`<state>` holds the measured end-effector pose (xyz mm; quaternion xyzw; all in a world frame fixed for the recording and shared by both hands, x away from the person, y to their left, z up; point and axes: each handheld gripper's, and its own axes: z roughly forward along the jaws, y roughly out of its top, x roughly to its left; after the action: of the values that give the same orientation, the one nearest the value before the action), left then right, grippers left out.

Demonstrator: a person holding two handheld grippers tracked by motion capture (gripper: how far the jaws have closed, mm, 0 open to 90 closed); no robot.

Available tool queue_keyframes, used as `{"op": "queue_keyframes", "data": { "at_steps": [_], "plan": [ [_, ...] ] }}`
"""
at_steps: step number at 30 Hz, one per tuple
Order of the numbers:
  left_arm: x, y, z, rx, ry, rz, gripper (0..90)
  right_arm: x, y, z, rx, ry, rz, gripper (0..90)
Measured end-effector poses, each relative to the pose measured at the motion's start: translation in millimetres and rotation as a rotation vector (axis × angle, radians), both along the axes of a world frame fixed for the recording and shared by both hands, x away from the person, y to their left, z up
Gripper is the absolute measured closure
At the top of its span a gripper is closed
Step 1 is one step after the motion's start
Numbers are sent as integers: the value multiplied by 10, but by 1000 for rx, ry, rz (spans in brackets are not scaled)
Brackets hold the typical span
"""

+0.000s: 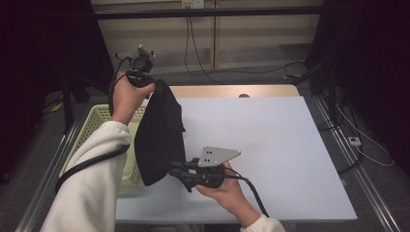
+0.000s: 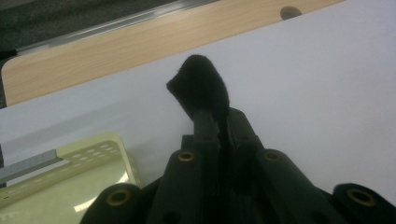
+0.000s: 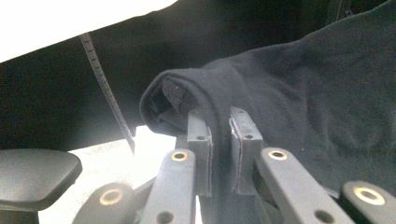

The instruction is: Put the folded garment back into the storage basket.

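Left gripper (image 1: 153, 88) and right gripper (image 1: 173, 170) each pinching one black cloth (image 1: 159, 135), one basket (image 1: 99, 116) beside table (image 1: 270, 145)

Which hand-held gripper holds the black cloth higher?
The left hand-held gripper, raised at the far edge, pinching the black cloth at its top; the right hand-held gripper grips the bottom.

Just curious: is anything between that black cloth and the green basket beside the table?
Nothing visible. The cloth, held up by both grippers (left, right), hangs right beside the basket, partly over its rim.
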<state>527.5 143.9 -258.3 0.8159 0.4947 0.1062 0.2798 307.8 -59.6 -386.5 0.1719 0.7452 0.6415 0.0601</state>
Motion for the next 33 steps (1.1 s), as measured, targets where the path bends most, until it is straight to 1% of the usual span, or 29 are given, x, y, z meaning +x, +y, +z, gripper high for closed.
{"op": "queue_keyframes", "data": {
  "at_steps": [6, 14, 16, 18, 20, 21, 26, 29, 33],
  "plan": [
    [6, 27, 6, 2, 4, 1, 848, 9, 31, 9, 11, 0, 0, 815],
    [12, 118, 33, -1, 5, 14, 848, 27, 90, 0, 15, 7, 12, 814],
    [13, 148, 33, -3, 4, 18, 848, 32, 109, -1, 13, 7, 13, 814],
    [15, 174, 30, 5, 5, 18, 848, 38, 126, -1, 11, 6, 14, 814],
    [13, 197, 26, 0, 8, 26, 848, 44, 143, 0, 14, 8, 15, 814],
    [14, 211, 24, 1, 3, 24, 848, 46, 151, 2, 12, 7, 14, 814],
    [7, 256, 29, -1, 8, 32, 848, 59, 198, 8, 15, 7, 22, 814],
    [3, 281, 33, 4, -3, 41, 848, 61, 225, 10, 15, 7, 25, 814],
    [2, 314, 41, 3, 1, 41, 848, 68, 247, 7, 19, 9, 27, 814]
  ]
}}
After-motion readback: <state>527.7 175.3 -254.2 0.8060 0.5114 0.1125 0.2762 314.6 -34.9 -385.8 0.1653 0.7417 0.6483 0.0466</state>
